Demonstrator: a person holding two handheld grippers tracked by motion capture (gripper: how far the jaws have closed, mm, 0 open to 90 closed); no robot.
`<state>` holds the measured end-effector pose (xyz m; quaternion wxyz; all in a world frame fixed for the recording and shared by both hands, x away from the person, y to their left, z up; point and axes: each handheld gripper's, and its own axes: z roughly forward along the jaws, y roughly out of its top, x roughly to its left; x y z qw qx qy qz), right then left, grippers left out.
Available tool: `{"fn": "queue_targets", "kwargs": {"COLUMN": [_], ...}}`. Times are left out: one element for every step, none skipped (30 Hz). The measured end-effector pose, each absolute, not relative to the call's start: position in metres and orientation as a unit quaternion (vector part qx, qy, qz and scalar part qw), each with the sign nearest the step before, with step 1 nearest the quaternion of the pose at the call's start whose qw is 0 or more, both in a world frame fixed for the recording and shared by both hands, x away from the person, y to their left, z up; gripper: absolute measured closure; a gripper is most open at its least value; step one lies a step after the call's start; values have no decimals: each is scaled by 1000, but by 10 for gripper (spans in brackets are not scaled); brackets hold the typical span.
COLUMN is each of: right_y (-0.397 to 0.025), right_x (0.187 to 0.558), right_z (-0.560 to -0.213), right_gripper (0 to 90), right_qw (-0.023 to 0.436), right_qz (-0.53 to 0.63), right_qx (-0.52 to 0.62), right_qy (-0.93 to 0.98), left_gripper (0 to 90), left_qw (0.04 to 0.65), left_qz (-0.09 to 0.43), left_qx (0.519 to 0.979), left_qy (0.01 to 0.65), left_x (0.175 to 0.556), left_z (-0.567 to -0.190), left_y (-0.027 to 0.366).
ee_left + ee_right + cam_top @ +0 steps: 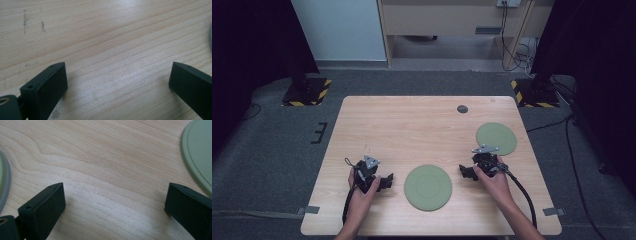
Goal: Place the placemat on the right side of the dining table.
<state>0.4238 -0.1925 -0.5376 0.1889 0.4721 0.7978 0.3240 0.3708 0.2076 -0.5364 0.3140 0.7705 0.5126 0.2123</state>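
Two flat round green plates lie on the wooden table (412,125). The larger plate (428,187) is near the front middle; the smaller plate (496,138) is at the right. My left gripper (384,182) rests just left of the larger plate, held by a hand. In the left gripper view it (117,75) is open over bare wood, with a sliver of plate rim (210,37) at the right edge. My right gripper (467,172) sits between the two plates. It (115,197) is open over bare wood, with one plate (200,152) at the right and another rim (3,182) at the left.
A small grey round cap (462,109) is set in the table near its far edge. Grey tape tabs (311,210) (550,211) stick out at the front corners. Stands with yellow-black bases (307,92) (534,95) flank the table on the floor. Cables trail at the right.
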Motion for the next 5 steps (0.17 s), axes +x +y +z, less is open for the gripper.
{"fn": "queue_targets", "kwargs": {"right_y": [-193, -192, -192, -192, -192], "right_x": [423, 423, 422, 422, 422], "right_z": [-538, -539, -539, -539, -539], "right_gripper": [24, 24, 23, 21, 14], "right_qw": [191, 195, 197, 197, 196], "right_qz": [327, 330, 330, 330, 329], "right_qx": [473, 473, 474, 475, 479], "right_qy": [796, 793, 792, 792, 790], "left_gripper": [15, 14, 14, 14, 14], "left_qw": [314, 314, 314, 314, 314], "left_qz": [212, 212, 212, 211, 212], "left_qx": [771, 771, 771, 771, 771], "left_qy": [512, 512, 512, 512, 512], "left_x": [371, 371, 371, 371, 371], "left_z": [-536, -536, -536, -536, -536], "left_y": [208, 207, 207, 207, 207]}}
